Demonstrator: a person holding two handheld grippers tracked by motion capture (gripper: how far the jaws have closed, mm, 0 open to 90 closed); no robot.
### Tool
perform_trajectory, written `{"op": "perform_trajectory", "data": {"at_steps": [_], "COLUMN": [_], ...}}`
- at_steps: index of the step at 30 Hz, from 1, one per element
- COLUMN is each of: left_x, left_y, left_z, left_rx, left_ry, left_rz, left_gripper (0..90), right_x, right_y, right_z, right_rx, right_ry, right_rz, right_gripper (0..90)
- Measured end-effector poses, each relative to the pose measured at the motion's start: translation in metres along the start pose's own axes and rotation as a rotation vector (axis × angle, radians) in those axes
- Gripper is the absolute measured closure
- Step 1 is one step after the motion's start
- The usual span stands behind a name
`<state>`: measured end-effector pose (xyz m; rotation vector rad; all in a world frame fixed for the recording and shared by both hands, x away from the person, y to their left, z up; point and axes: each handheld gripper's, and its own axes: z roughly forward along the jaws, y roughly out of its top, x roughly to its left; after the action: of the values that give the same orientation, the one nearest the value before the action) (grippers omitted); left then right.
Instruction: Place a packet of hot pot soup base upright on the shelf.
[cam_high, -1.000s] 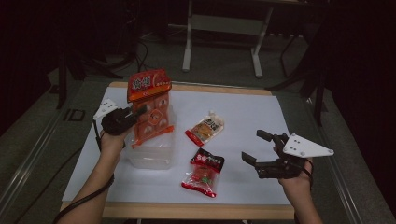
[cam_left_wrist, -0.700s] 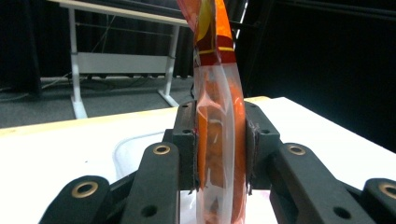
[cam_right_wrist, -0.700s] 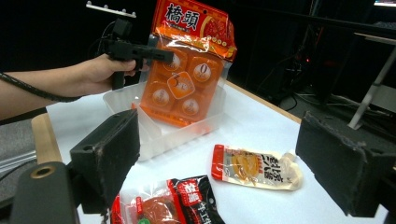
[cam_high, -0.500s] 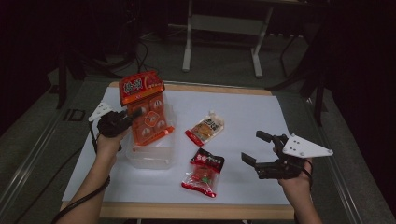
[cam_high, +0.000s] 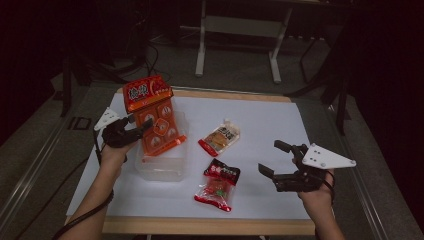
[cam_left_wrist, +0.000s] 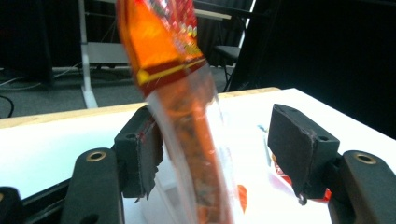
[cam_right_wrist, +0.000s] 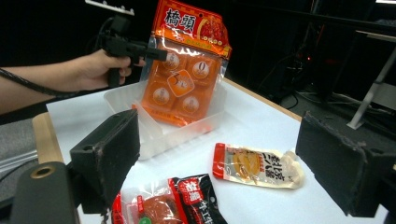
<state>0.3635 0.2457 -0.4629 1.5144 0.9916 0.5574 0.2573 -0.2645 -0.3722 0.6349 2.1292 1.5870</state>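
Our left gripper (cam_high: 142, 131) has its jaws apart, just opened, with the orange snack bag (cam_high: 155, 120) standing between them; in the left gripper view the pads sit clear of the film on both sides. That bag leans upright, its lower end inside the clear plastic tray (cam_high: 162, 167) at centre left of the high view. Our right gripper (cam_high: 277, 160) hovers at lower right, jaws wide with nothing in them. Between the two lie a pale snack pouch (cam_high: 220, 137) and a red-and-black packet (cam_high: 219, 184) on the white tabletop (cam_high: 260, 120), wood-edged, in a dark room with a table frame (cam_high: 237, 30) behind. Compared with a second ago, the bag has tipped further left and stands taller.
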Motion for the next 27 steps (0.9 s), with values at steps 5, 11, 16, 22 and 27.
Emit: {"op": "perform_trajectory", "data": {"at_steps": [5, 11, 16, 22, 27], "left_x": [-0.005, -0.011, -0.017, -0.028, -0.041], "left_y": [0.007, 0.010, 0.010, 0.012, 0.012], "left_z": [-0.008, -0.021, -0.035, -0.050, -0.060], "left_rx": [0.013, 0.004, 0.000, -0.008, -0.010], "left_ry": [-0.003, -0.008, -0.004, -0.028, -0.048], "left_rz": [0.012, 0.002, 0.023, 0.048, 0.064], "left_gripper": [14.7, 1.7, 1.3, 1.2, 1.2], "right_x": [0.000, 0.001, 0.000, 0.000, 0.001], "right_y": [0.000, 0.000, -0.002, -0.003, -0.003], "right_z": [0.000, 0.001, 0.001, 0.003, 0.005], "right_rx": [-0.001, 0.001, 0.005, 0.011, 0.019], "right_ry": [-0.001, -0.002, -0.006, -0.006, -0.009], "right_rz": [0.002, 0.002, -0.001, 0.000, -0.008], "right_gripper": [13.6, 13.6, 13.8, 14.2, 15.2]}}
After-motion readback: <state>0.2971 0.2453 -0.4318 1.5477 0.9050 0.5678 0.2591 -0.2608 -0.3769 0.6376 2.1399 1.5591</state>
